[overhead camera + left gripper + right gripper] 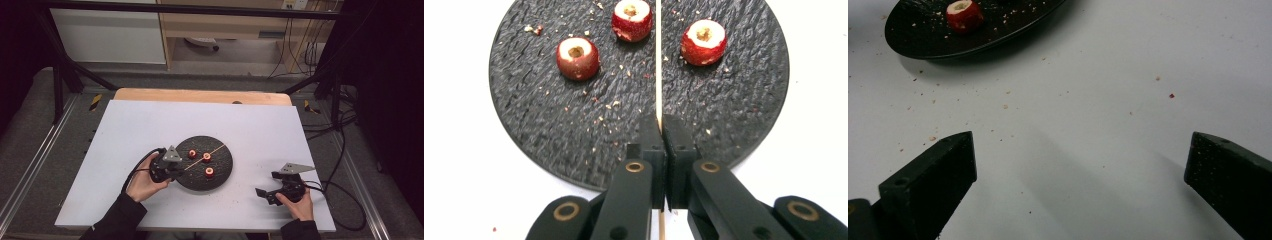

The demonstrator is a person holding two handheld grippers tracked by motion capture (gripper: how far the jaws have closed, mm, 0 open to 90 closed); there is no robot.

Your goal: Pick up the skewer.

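A thin, pale wooden skewer [658,65] is clamped between the closed jaws of the left gripper [663,125] and is pointed out across a round black plate [534,110] — textured, dusted with crumbs — set on the white table. Three small red fruits [577,58] are stood on the plate, each cored, the pale flesh and a hole shown at the top. The skewer is passed between two of them [632,20] [704,42], bare along its visible length, and is seen just beside one.

Bright glaring table, dark surroundings, soft focus
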